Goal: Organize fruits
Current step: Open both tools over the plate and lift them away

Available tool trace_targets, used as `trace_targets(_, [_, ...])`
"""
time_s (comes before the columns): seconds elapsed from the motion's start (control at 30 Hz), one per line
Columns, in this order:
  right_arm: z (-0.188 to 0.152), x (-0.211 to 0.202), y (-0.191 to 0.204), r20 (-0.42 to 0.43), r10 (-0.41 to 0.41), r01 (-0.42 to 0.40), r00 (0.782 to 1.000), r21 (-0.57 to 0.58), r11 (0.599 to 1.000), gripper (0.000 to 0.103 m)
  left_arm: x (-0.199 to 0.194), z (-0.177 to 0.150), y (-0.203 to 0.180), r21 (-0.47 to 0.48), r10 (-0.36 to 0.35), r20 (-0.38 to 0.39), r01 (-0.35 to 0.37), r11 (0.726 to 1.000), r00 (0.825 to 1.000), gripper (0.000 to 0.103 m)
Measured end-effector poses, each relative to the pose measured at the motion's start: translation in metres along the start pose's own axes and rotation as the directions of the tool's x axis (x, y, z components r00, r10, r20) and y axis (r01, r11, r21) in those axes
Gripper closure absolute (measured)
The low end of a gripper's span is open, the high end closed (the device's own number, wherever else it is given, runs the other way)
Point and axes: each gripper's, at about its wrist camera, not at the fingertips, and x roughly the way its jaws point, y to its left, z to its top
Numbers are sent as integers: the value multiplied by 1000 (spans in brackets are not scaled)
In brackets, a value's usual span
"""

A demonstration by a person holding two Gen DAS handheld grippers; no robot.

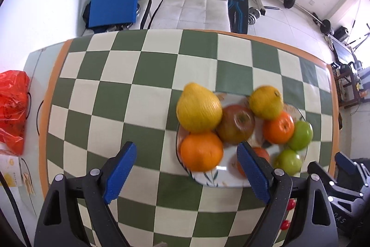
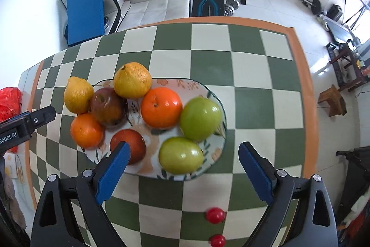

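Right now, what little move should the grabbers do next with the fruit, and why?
Probably lower the open right gripper toward the two small red fruits on the cloth near it. They lie off the plate, where all the other fruit already sits, and both grippers hold nothing.

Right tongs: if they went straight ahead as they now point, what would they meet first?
Most likely the nearer green apple on the plate; it sits between the open right tongs. Depth is unclear in this view.

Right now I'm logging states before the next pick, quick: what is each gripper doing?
Left gripper: open, holding nothing, above the plate.
Right gripper: open, holding nothing, above a green apple.
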Motion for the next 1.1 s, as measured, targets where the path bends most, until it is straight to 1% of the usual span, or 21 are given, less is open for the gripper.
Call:
trace_targets(0.2, [-34,-41,-5,74,-26,25,997,17,1000,6,-31,-32,-11,27,-8,56,7,1000,998,14])
trace_targets(0.3, [-49,-59,-6,101,-36,34,994,17,999,6,-53,-46,-16,46,-7,100,2,999,995,14])
trace_targets(0.43, [-68,-93,-8,152,-36,33,988,25,999,6,-83,-64,-17,56,-24,147,15,998,989,14])
trace_targets(0.6, [-86,-138,-7,217,-37,32,975,25,999,6,-123,-86,-20,80,-38,210,21,997,977,14])
trace_targets(0.8, [-107,-197,-2,301,-37,33,953,16,999,6,-168,-109,-21,103,-54,281,26,994,958,14])
trace_targets(1.0, [-128,-239,7,343,-15,16,939,1,1000,6,-204,-127,-20,119,-68,332,30,992,941,14])
trace_targets(1.1, [-138,-257,10,362,-7,6,932,4,1000,6,-216,-137,-18,123,-78,342,38,992,936,14])
